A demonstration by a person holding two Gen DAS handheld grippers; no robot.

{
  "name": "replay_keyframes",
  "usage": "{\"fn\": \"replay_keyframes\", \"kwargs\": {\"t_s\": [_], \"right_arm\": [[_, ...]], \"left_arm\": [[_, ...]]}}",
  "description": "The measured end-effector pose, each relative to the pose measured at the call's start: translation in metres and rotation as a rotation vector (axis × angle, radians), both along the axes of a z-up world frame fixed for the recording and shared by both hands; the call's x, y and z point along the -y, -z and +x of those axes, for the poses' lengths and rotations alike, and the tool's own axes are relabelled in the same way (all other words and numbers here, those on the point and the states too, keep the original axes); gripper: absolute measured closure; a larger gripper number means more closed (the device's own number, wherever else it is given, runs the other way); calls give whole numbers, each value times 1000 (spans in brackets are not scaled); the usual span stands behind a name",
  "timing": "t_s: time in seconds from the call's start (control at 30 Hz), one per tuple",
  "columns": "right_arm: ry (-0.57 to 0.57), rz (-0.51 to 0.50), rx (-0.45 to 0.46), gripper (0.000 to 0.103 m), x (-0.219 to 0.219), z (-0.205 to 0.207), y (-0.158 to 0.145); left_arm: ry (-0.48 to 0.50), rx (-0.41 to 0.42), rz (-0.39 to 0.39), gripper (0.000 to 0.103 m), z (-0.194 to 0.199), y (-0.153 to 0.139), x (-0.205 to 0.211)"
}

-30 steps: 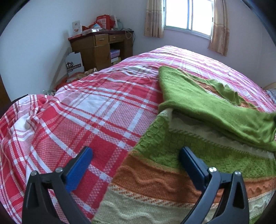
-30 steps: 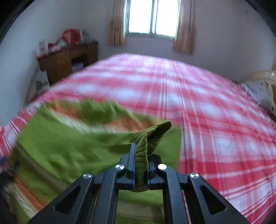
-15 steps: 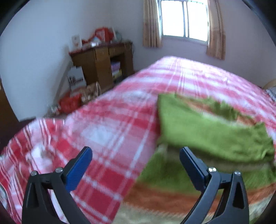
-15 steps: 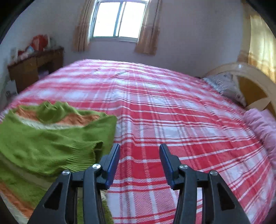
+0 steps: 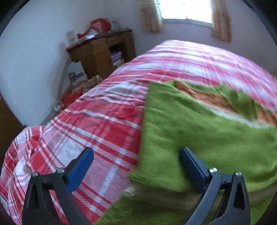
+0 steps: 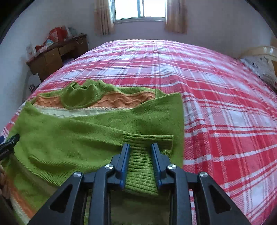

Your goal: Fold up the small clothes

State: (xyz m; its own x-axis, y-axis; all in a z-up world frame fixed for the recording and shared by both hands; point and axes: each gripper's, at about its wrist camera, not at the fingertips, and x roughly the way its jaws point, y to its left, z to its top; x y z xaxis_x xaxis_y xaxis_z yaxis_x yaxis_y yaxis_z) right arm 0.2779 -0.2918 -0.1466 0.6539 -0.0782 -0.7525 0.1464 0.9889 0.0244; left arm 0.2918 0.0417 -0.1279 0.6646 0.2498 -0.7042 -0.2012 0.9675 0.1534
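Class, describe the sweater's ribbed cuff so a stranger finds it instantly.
Start at the red plaid bed. On its near left lies the green sweater. The ribbed cuff ends the folded sleeve; only it has raised ridges.

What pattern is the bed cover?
Red, pink and white plaid on the bed cover; the right wrist view shows it best.

sweater (image 6: 72, 138) on bed (image 6: 216, 90) | cuff (image 6: 143, 152) between right gripper (image 6: 140, 152) jaws | desk (image 6: 57, 53) far left, window (image 6: 140, 8) beyond
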Motion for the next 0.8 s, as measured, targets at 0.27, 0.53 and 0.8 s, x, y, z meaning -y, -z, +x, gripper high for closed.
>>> {"fn": "replay_keyframes", "kwargs": {"t_s": [0.27,0.53,0.8], "right_arm": [[-12,-12,-13,75,-1,10,-2],[-34,12,186,50,24,-148,-80],[-71,-12,259,50,44,-315,-135]], "left_arm": [[20,-57,-125,0,2,2,-16],[239,83,-93,1,-106,-54,-42],[330,131,-158,1,-185,-61,-69]]}}
